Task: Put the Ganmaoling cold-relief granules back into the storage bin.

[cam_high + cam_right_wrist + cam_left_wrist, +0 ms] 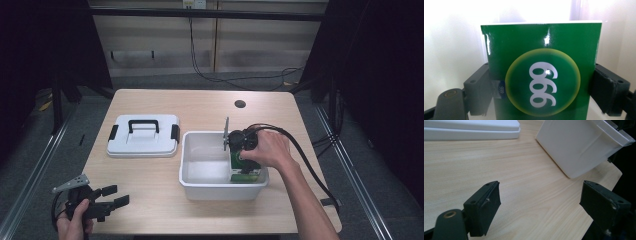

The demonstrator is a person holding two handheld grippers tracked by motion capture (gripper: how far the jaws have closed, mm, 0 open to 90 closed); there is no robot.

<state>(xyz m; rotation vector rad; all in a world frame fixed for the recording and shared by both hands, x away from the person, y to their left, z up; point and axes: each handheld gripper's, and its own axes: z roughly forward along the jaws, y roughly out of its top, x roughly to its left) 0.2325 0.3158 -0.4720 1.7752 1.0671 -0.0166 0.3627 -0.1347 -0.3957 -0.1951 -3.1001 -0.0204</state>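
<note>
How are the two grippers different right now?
The left gripper is open with nothing between its jaws; the right gripper is shut on a green box. The left one sits low at the table's near left corner; the right one reaches down into the white bin. Both have black jaws, and a hand holds each.

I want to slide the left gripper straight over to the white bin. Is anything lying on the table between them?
No. In the left gripper view, only bare wood runs from the open left gripper to the white bin. The lid sits off to the side.
</note>
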